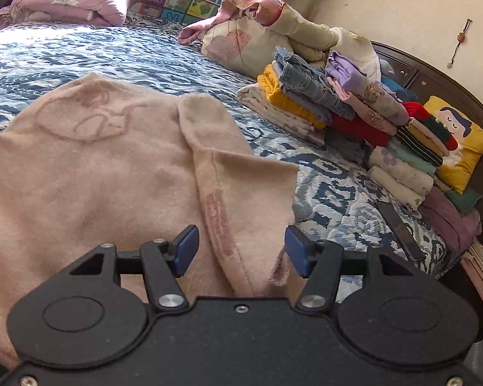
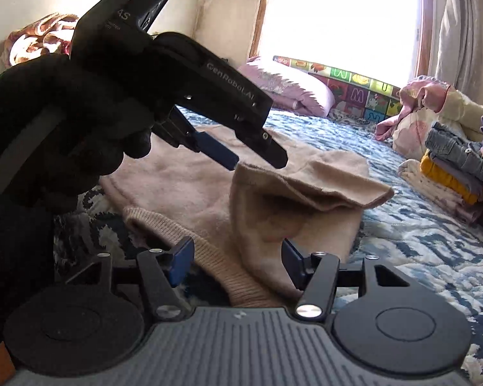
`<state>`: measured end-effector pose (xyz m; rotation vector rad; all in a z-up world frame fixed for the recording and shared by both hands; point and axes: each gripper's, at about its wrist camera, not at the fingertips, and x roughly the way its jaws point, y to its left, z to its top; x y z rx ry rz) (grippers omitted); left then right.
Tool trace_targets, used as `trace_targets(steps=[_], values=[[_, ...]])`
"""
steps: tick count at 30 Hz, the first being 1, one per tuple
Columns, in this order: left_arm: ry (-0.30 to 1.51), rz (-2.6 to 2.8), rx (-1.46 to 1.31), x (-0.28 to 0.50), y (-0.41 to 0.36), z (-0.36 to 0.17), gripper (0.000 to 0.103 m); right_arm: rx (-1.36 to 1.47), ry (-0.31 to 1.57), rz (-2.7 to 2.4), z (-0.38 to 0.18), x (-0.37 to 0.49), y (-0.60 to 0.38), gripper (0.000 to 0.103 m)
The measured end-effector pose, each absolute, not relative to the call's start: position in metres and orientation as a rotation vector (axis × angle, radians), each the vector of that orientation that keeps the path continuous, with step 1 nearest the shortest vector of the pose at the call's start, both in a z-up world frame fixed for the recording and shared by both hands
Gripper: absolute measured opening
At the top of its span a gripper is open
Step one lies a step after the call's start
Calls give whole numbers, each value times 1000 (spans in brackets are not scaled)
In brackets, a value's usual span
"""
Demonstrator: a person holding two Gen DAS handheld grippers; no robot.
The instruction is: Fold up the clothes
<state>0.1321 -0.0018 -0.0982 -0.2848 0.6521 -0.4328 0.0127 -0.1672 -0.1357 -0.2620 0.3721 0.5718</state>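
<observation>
A pale pink sweater [image 1: 90, 160] lies spread on the blue patterned bedspread [image 1: 331, 186]. Its sleeve [image 1: 238, 186] is folded across the body. My left gripper [image 1: 241, 251] is open, its blue pads either side of the sleeve's seam and edge, just above the cloth. In the right wrist view the left gripper [image 2: 257, 160] hangs open over the raised fold of the sweater [image 2: 306, 193], held by a black-gloved hand [image 2: 64, 122]. My right gripper [image 2: 236, 263] is open over the ribbed hem [image 2: 222, 263] of the sweater, gripping nothing.
Stacks of folded clothes [image 1: 344, 106] stand along the right side of the bed, before a dark headboard [image 1: 434, 80] and a yellow cushion [image 1: 460, 141]. Pink bedding [image 1: 67, 0] and a letter-patterned mat [image 1: 177, 0] lie at the far end under the window [image 2: 338, 13].
</observation>
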Motion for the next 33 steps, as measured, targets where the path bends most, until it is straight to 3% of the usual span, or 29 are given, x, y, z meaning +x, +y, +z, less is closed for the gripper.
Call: trace_targets(steps=[4,8,10,11,13,16,24,26,28,30,33], values=[[665,-399,-273,135,-1,-104,58,-348,485,594,-152,19,-156,76],[663,-391,-294,137,5,-106,58,-342,394,622,-140,4,-159,66],[665,-381,-299,138,6,-108,58,-339,431,610,-144,8,-159,71],[667,-376,-302,139,6,-108,58,-347,481,617,-150,13,-157,78],[668,-369,-308,140,8,-109,58,-358,475,638,-148,9,-156,77],[661,-350,-321,141,14,-108,58,-319,447,654,-135,2,-163,65],[674,-295,-396,152,33,-115,58,-158,413,571,-124,14,-197,66],[677,-294,-401,156,32,-116,58,-172,358,576,-124,12,-193,68],[679,-298,-398,157,30,-116,58,-166,364,580,-129,19,-189,77],[683,-301,-388,158,26,-117,58,-155,556,603,-147,44,-181,81],[689,-308,-376,159,21,-119,58,-240,512,607,-145,38,-168,78]])
